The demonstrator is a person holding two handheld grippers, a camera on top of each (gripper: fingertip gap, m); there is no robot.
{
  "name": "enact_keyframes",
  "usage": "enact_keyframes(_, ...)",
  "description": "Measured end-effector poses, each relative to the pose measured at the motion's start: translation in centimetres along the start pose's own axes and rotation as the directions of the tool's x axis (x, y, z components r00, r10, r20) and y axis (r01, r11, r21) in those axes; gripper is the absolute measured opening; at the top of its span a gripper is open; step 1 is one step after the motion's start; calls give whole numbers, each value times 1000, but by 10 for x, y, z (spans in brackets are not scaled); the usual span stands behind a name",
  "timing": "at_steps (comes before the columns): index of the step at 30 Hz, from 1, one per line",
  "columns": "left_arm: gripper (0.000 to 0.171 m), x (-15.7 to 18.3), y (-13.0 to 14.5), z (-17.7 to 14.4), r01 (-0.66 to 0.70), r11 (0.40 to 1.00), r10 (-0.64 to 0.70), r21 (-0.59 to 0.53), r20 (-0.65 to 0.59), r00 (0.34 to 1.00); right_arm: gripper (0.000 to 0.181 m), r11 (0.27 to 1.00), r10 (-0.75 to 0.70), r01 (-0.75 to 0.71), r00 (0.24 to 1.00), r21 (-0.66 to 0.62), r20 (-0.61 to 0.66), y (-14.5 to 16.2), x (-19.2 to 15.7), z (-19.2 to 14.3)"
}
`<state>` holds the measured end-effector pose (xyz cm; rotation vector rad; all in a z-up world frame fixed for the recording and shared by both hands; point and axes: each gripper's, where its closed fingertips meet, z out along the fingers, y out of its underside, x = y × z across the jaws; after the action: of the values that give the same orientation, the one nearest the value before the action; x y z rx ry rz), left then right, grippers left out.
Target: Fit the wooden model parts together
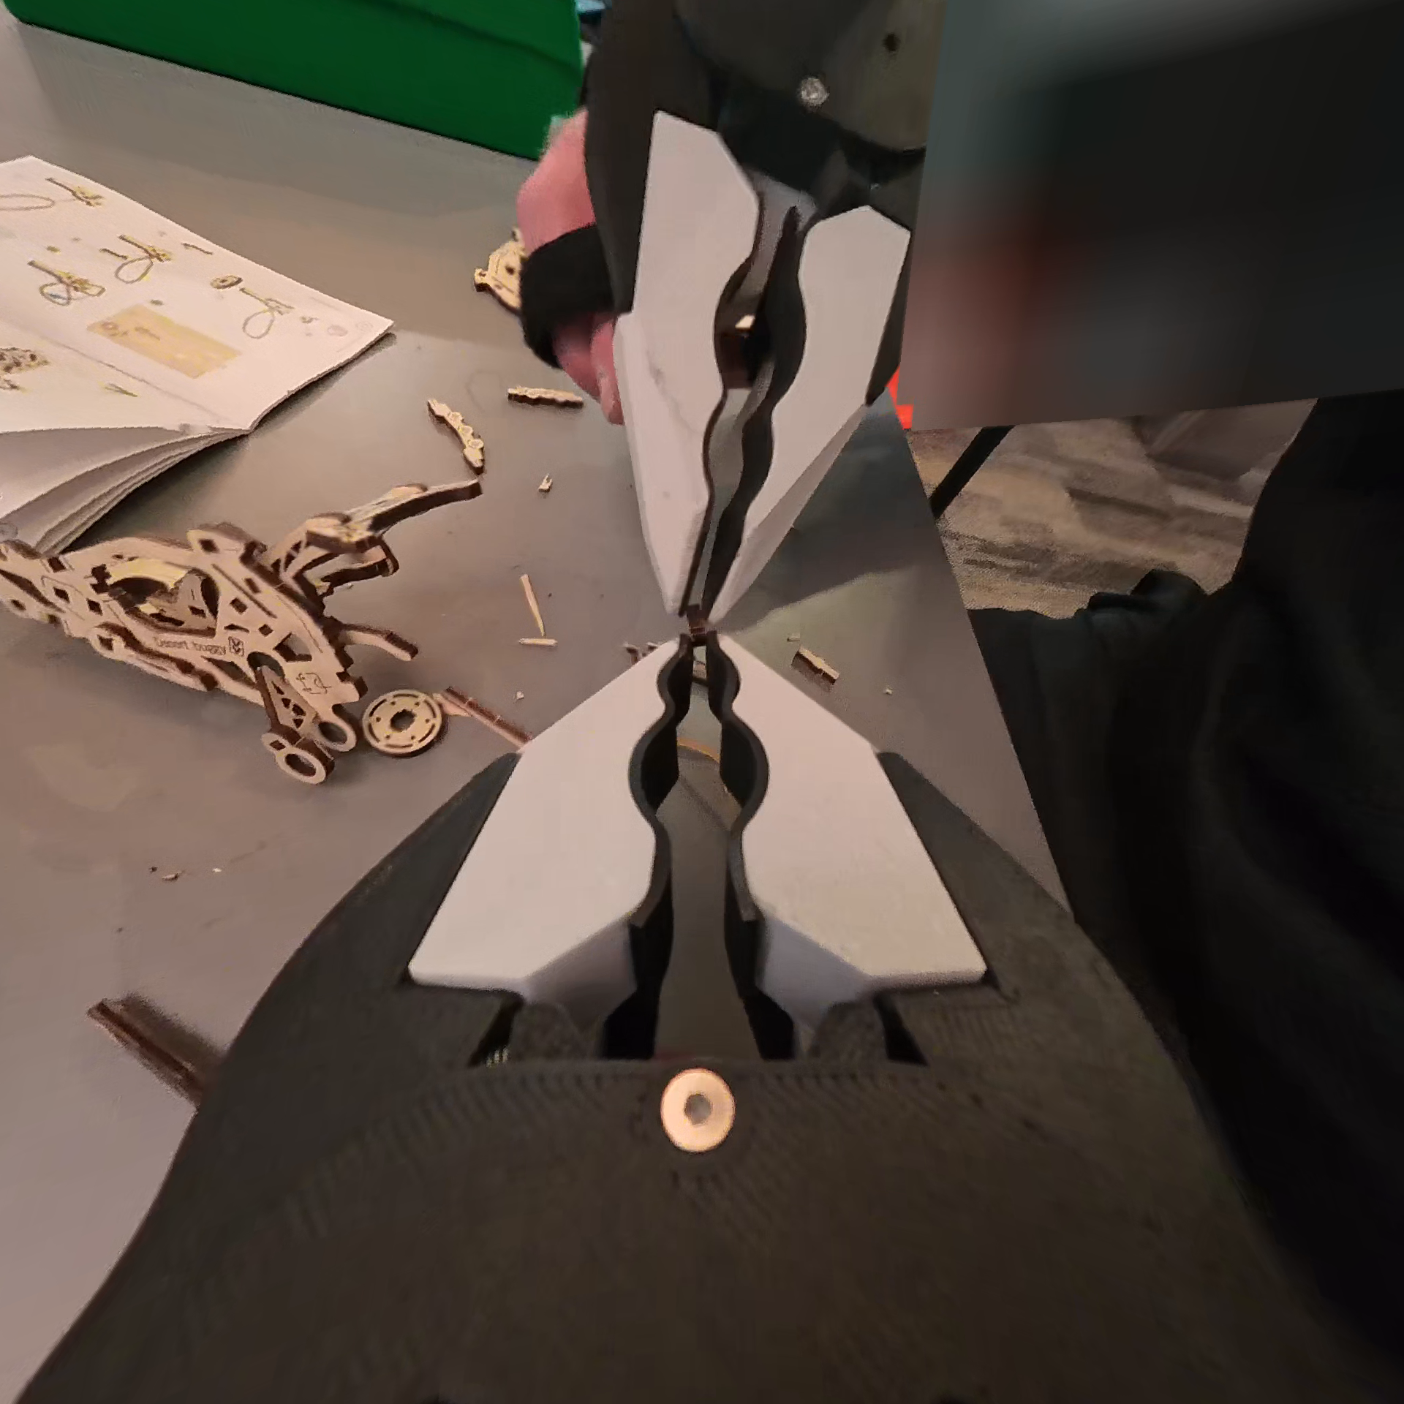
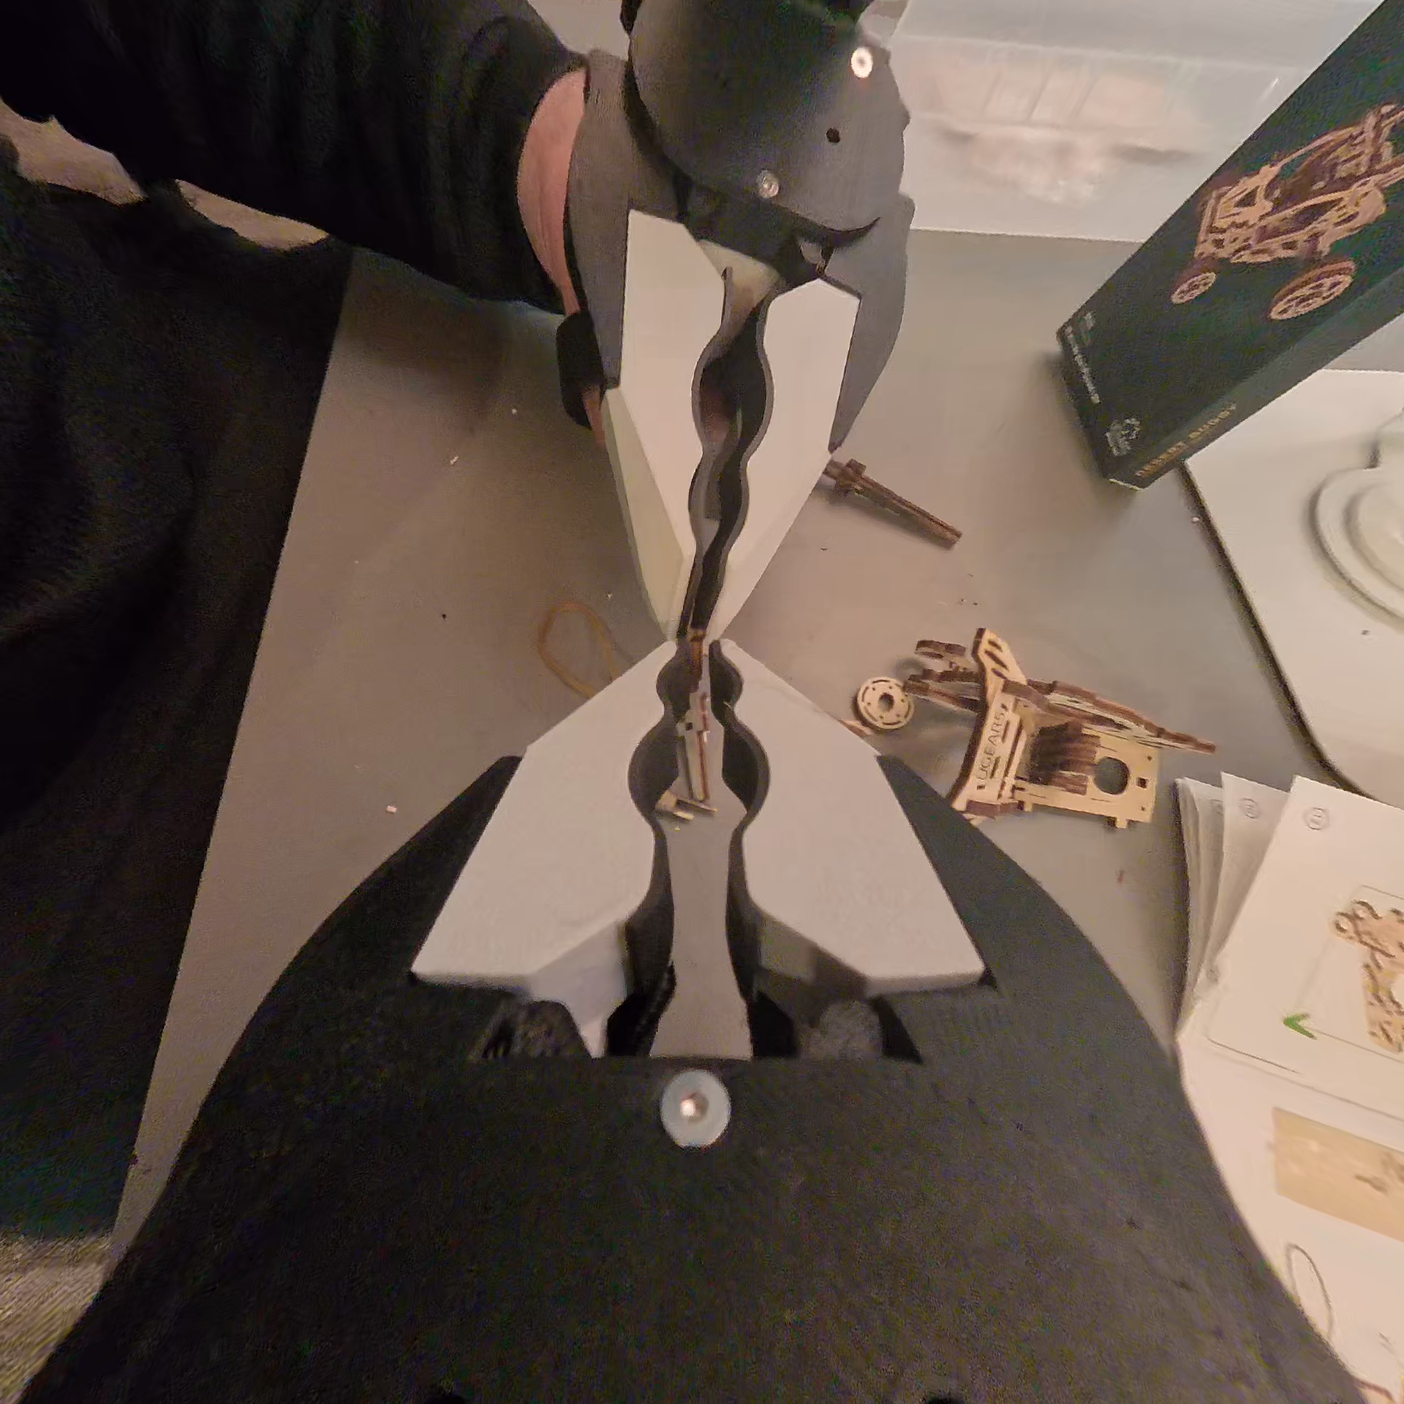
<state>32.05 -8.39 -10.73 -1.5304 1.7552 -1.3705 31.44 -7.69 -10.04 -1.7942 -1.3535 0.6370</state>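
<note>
My two grippers meet tip to tip above the grey table (image 1: 304,874). My right gripper (image 2: 697,655) is shut on a thin wooden strip (image 2: 694,733) that runs back between its fingers. My left gripper (image 1: 695,649) is shut and pinches a small wooden end (image 1: 697,627) at the meeting point. I cannot tell whether that end belongs to the strip or is a separate part. The right gripper (image 1: 690,608) comes down from above in the left wrist view. The left gripper (image 2: 693,632) does the same in the right wrist view.
A partly built wooden buggy (image 1: 190,615) (image 2: 1048,744) lies on the table with a wheel disc (image 1: 403,722) beside it. Also on the table are an open instruction booklet (image 1: 152,304), a dark green box (image 2: 1246,266), a rubber band (image 2: 577,646), a wooden axle (image 2: 889,501) and loose scraps (image 1: 460,437). My left and right fingertips are right by each other.
</note>
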Motion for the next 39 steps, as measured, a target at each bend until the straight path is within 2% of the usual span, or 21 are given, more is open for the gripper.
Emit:
enact_keyframes(9, 1, 4, 4, 3, -69, 997, 69, -45, -5, 998, 0, 999, 42, -42, 996, -6, 80, 3, -7, 3)
enact_keyframes(14, 1, 4, 1, 3, -73, 997, 73, -23, -1, 997, 0, 998, 59, -61, 995, 23, 81, 1, -6, 0)
enact_keyframes(21, 1, 8, 2, 3, -150, 987, 151, -54, 10, 989, 4, 997, 68, -70, 994, 21, 86, 1, -9, 1)
enact_keyframes(23, 1, 8, 1, 2, -163, 985, 164, -57, 17, 986, 0, 997, 70, -72, 993, 22, 97, 0, -10, 1)
enact_keyframes(30, 4, 3, 1, 0, -136, 989, 138, -63, 42, 989, 0, 996, 79, -81, 994, 33, 76, 1, -5, -1)
enact_keyframes(34, 17, -7, 24, -4, -95, 980, 113, -176, 98, 989, 0, 997, 77, -77, 996, 4, 40, 14, -5, 0)
enact_keyframes(39, 17, -15, 45, 4, -137, 943, 185, -304, 134, 974, 0, 996, 68, -68, 998, -54, -6, 33, -6, 11)
